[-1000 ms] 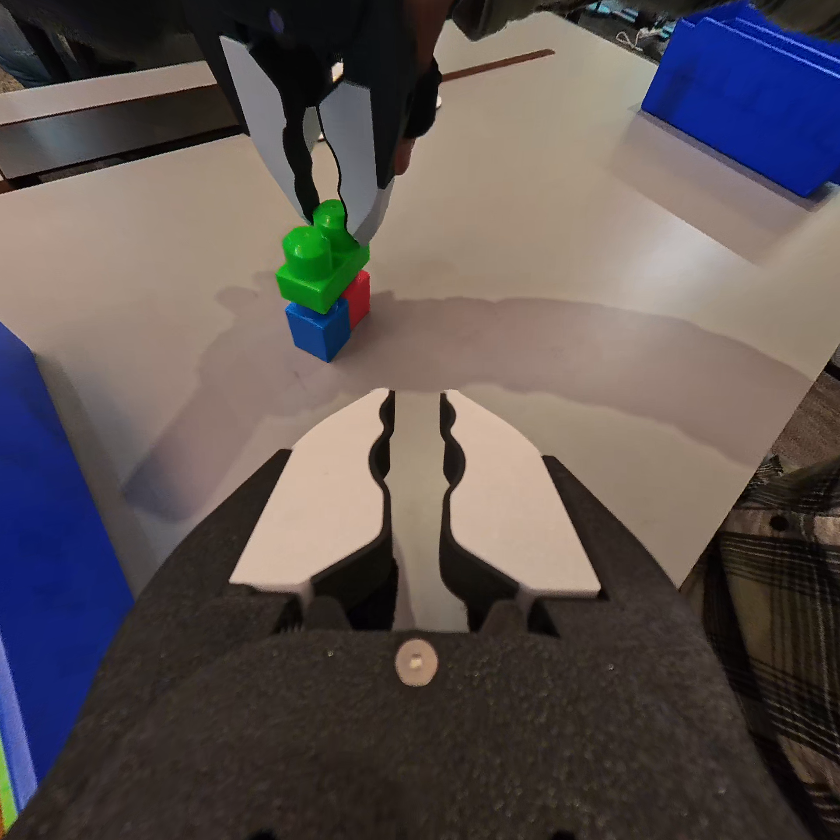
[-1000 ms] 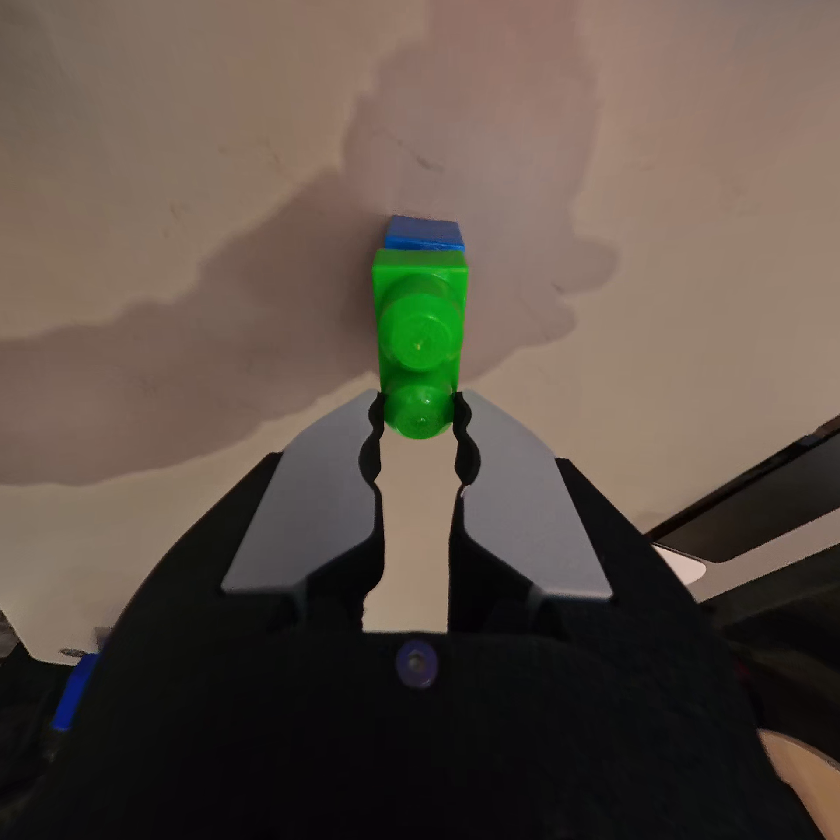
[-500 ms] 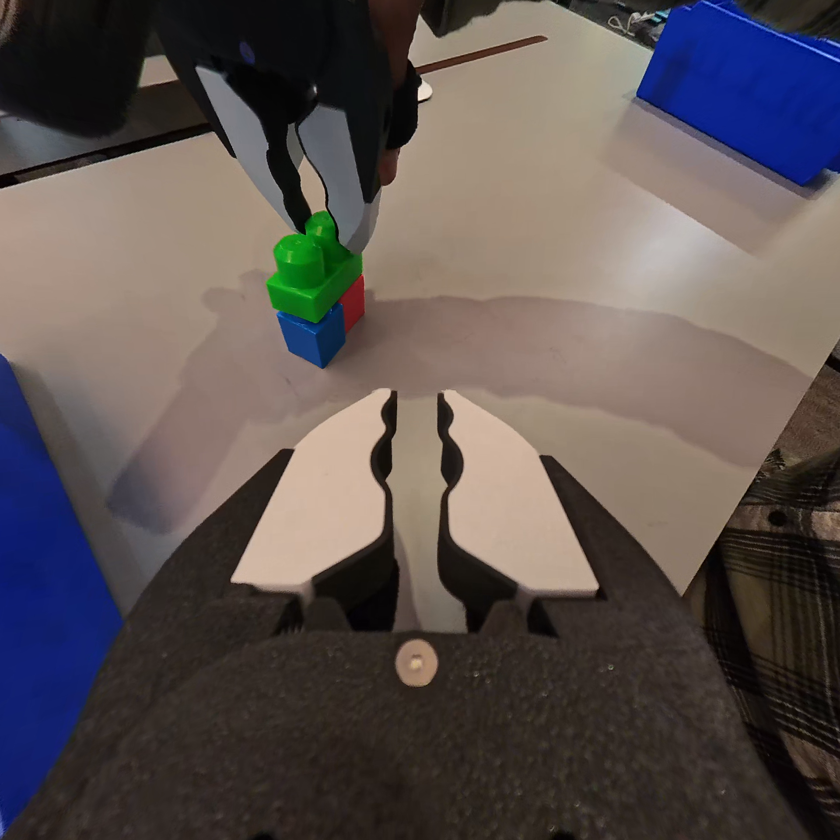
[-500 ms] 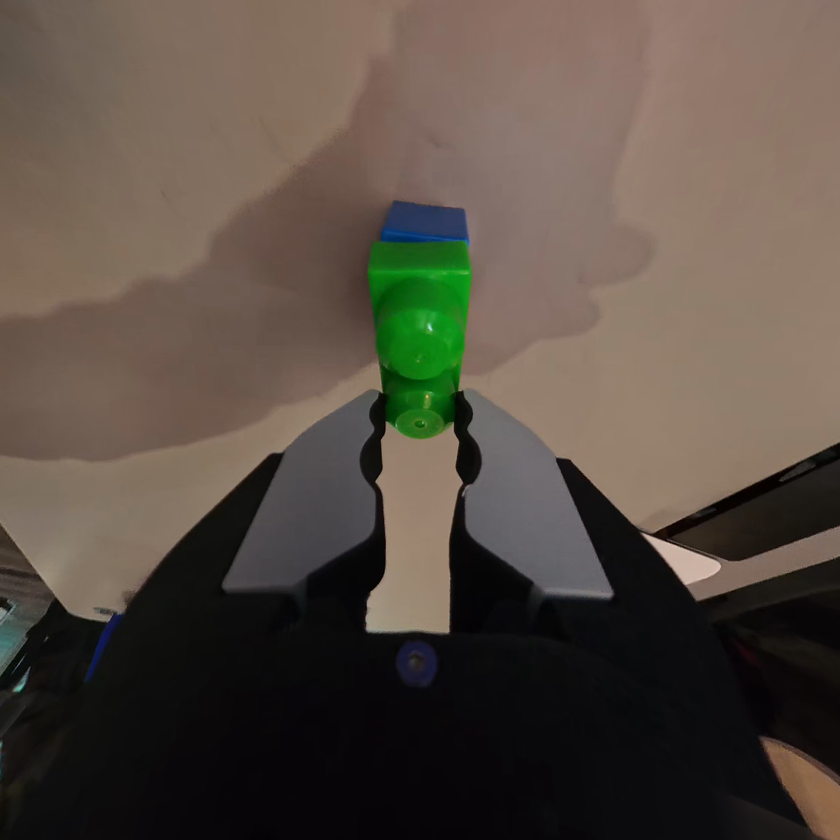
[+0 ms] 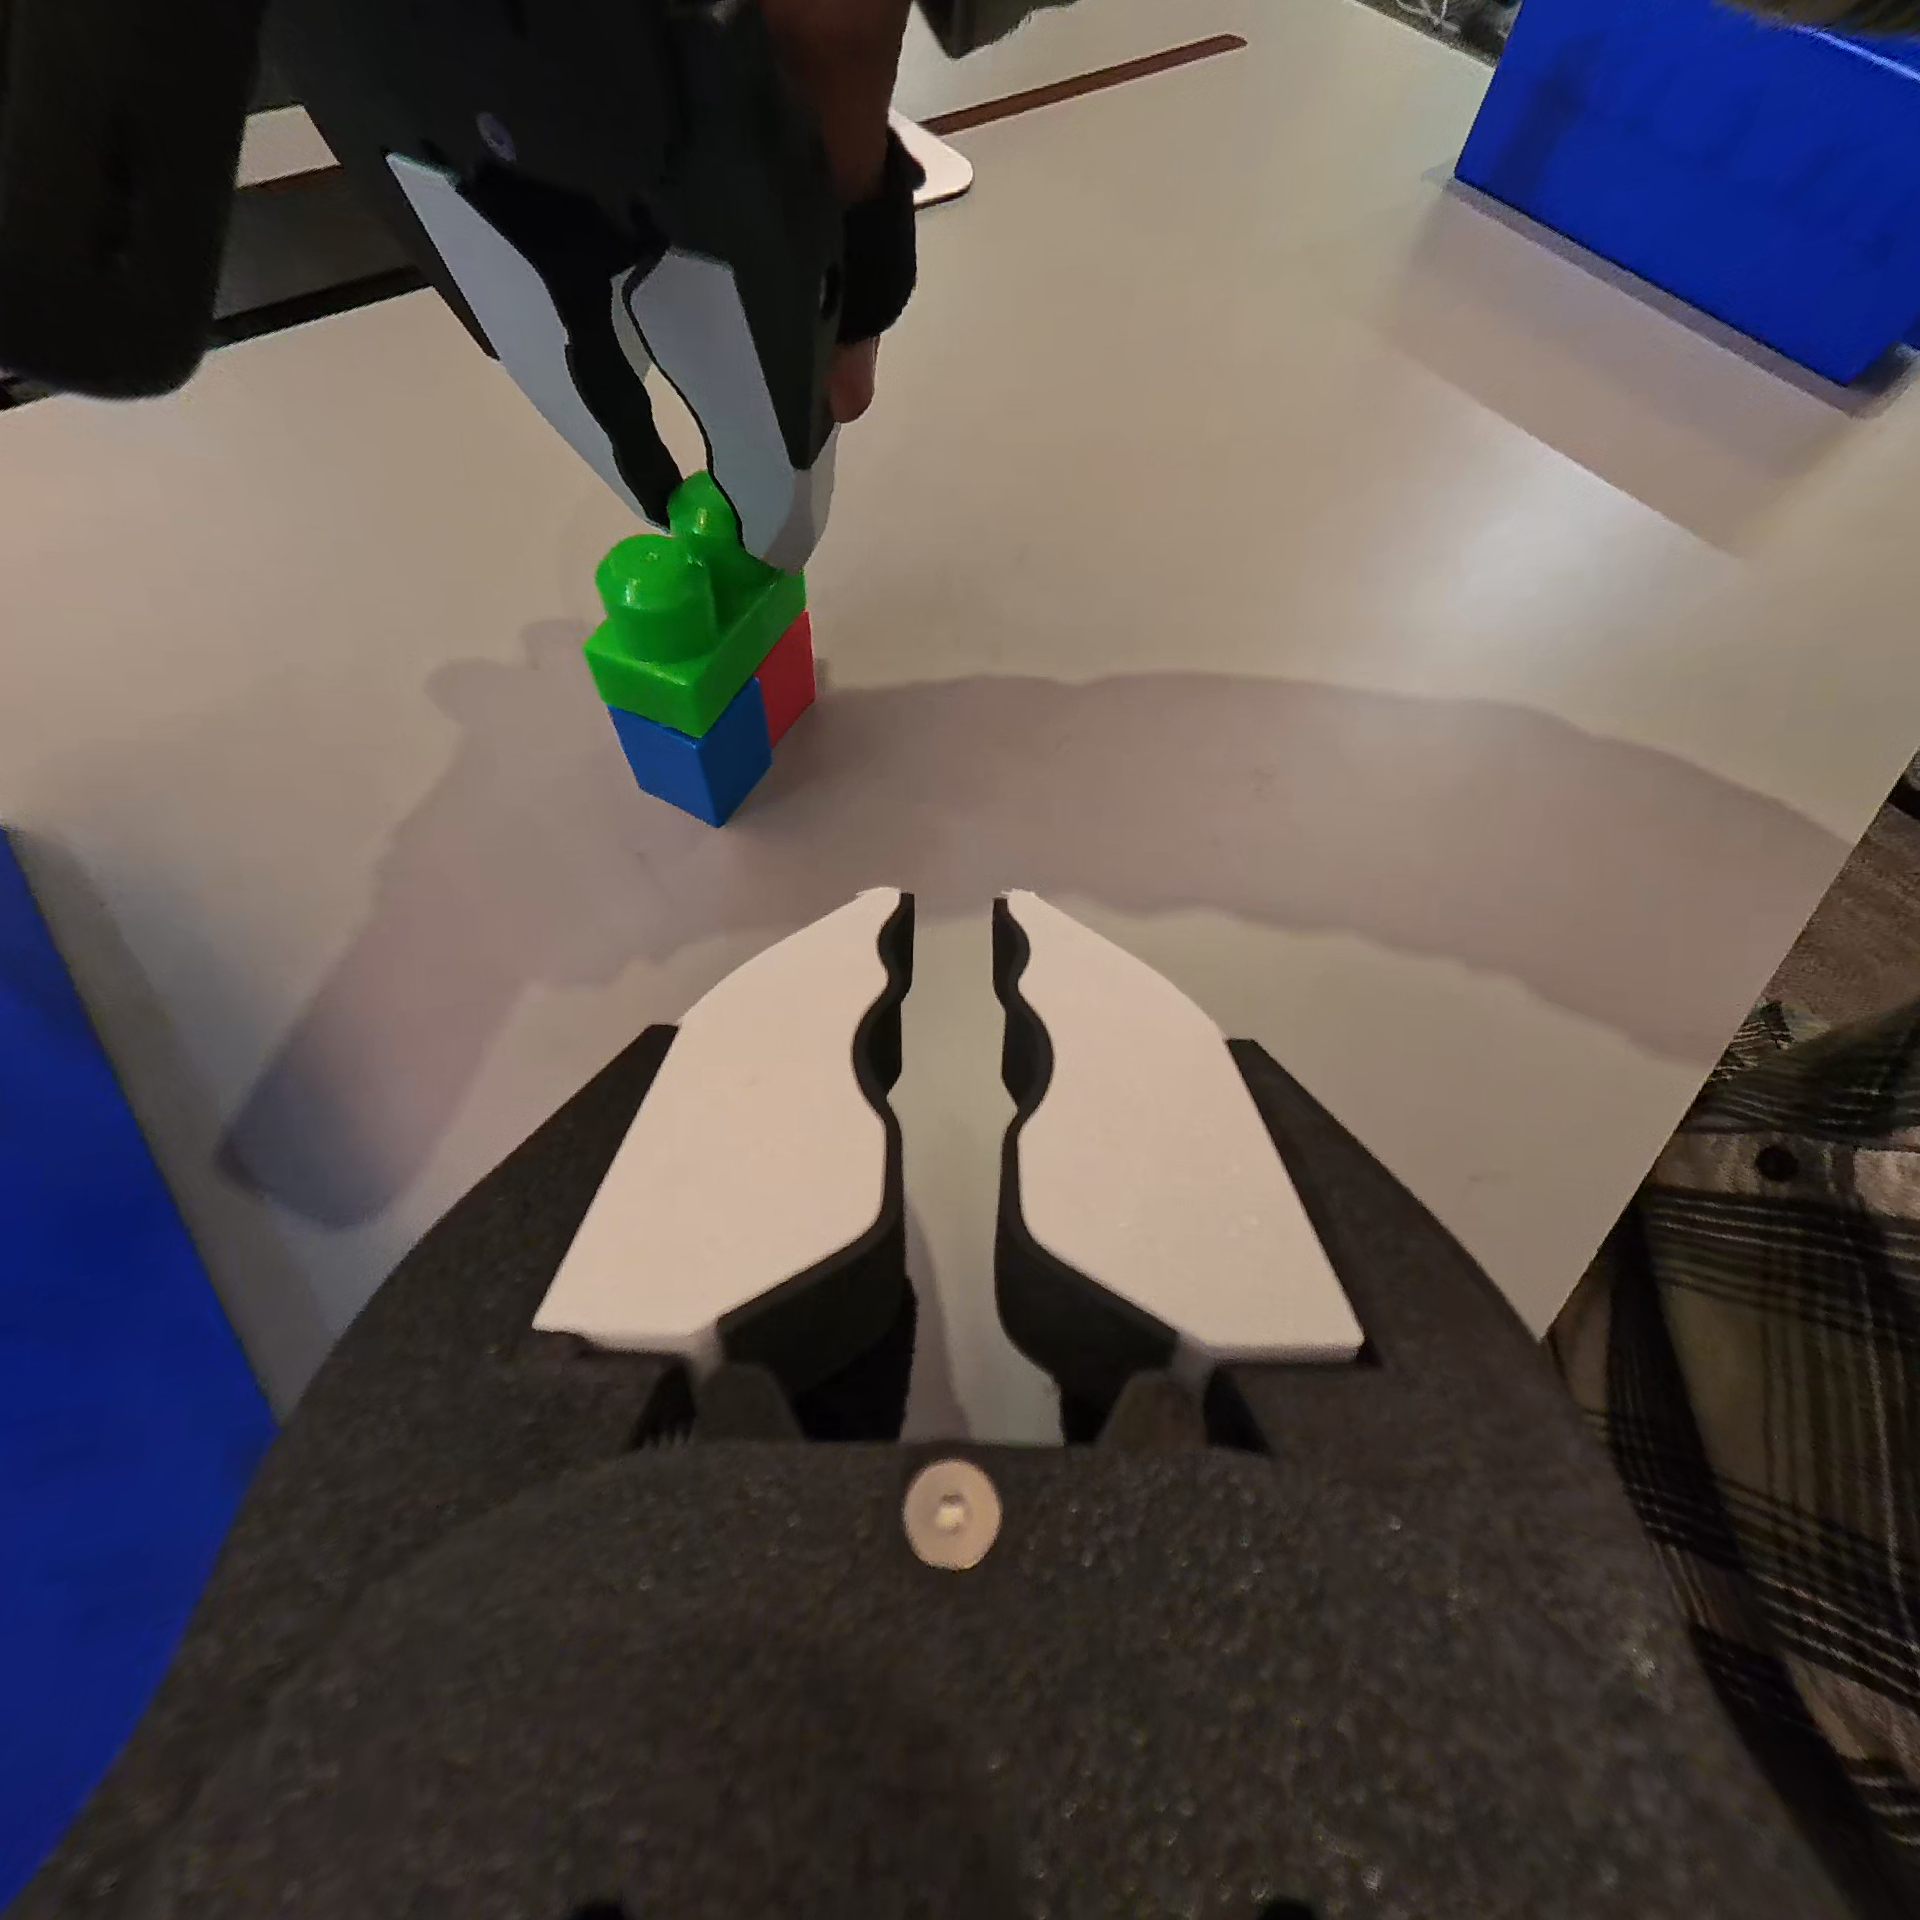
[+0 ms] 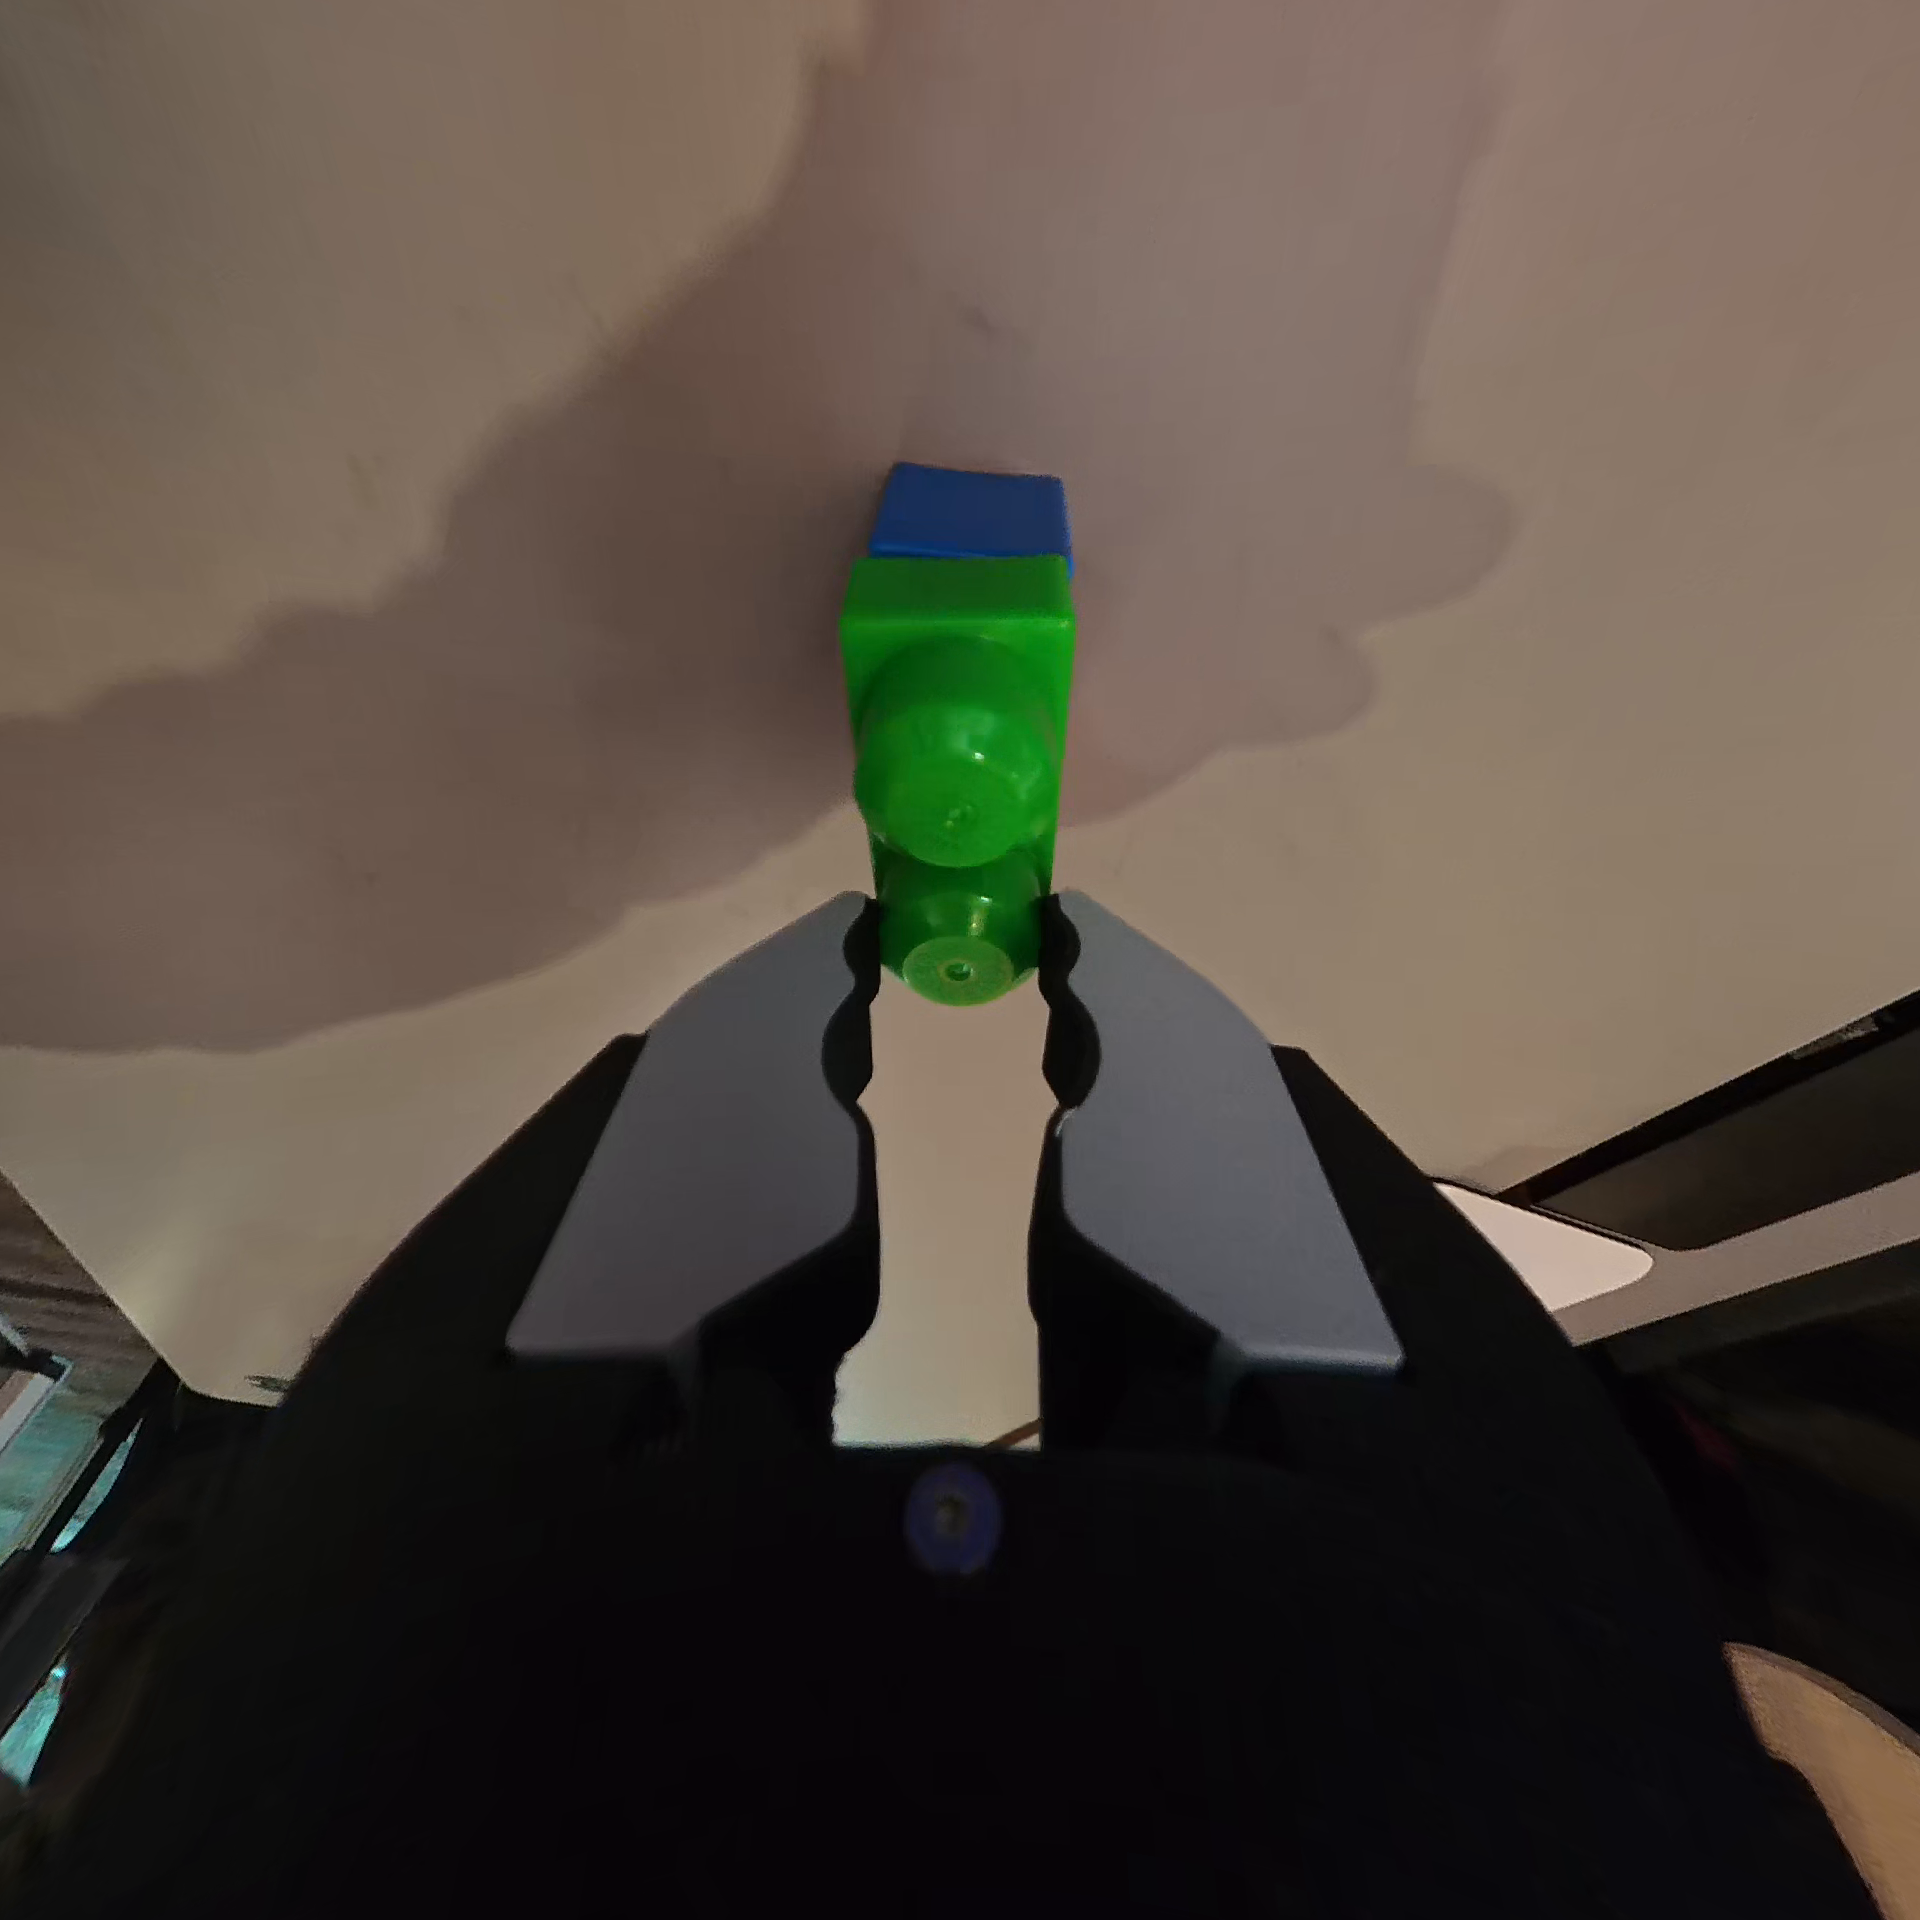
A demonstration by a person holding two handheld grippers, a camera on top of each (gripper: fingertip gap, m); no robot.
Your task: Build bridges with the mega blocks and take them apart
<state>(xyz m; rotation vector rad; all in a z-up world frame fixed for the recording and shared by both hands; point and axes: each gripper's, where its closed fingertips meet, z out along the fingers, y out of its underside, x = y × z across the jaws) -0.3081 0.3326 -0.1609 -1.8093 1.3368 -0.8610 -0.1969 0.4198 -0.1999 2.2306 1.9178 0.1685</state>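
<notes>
A green two-stud block (image 5: 686, 644) sits on a blue block (image 5: 691, 748) and a red block (image 5: 790, 665), which stand side by side on the pale table (image 5: 1247, 520). My right gripper (image 5: 717, 530) comes down from above and is shut on the green block's far stud. In the right wrist view, the gripper (image 6: 958, 914) pinches the near stud of the green block (image 6: 956, 675), and the blue block (image 6: 971, 514) shows beyond it. The red block is hidden there. My left gripper (image 5: 951, 904) is nearly shut and empty, hovering in front of the stack.
A blue bin (image 5: 1683, 177) stands at the back right and another blue bin (image 5: 83, 1195) is close on the left. The table's edge runs down the right, beside a plaid sleeve (image 5: 1787, 1299). Across from one pair of fingers to the other is roughly 15 cm.
My right gripper has kept its hold on the green block's stud and tilted slightly. The left wrist view has shifted a little, and the stack has stayed in place.
</notes>
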